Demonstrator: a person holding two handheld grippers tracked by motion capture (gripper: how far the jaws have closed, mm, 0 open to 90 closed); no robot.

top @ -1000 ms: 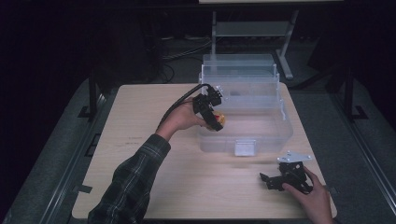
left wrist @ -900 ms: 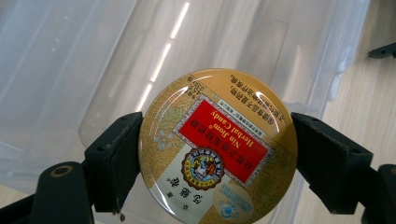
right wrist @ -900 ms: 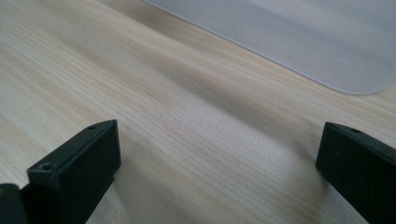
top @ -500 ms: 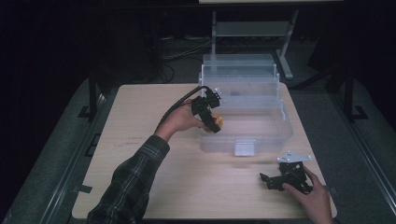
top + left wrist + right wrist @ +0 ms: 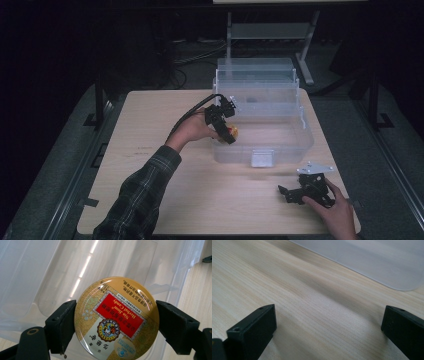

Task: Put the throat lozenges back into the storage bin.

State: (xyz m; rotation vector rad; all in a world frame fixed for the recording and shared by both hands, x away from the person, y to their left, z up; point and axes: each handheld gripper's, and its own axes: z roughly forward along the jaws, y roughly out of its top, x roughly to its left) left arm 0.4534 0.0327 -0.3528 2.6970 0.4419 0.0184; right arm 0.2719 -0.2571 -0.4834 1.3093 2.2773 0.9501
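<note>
— Left claw [image 5: 226, 131]: state?

— Clamped on a round candy tin [image 5: 116, 319], one jaw at 9 o'clock of the lid, the other at 3 o'clock, both touching the rim. Gold lid, red label reading "Nin Jiom Herbal Candy", printed upside down in the left gripper view.

— Place of the tin?

— Held off the table [image 5: 165, 200], just at the left wall of the clear plastic storage bin [image 5: 295, 145], around 9 o'clock of the bin in the high view. Clear plastic of the bin behind the tin in the left gripper view, a strip of wood grain at 3 o'clock.

— Change from a second back?

— Slight. Tin and left claw shifted a little towards 6 o'clock along the bin's left wall, towards the near corner. Forearm in the plaid sleeve [image 5: 140, 195] at much the same angle.

— Right claw [image 5: 292, 194]?

— Wide open, gripping nothing; bare wood between the jaws in the right gripper view, a corner of the bin ahead at about 1 o'clock. Resting on the table at about 5 o'clock, well apart from the tin, hand behind it. Same spot as a second ago.
</note>
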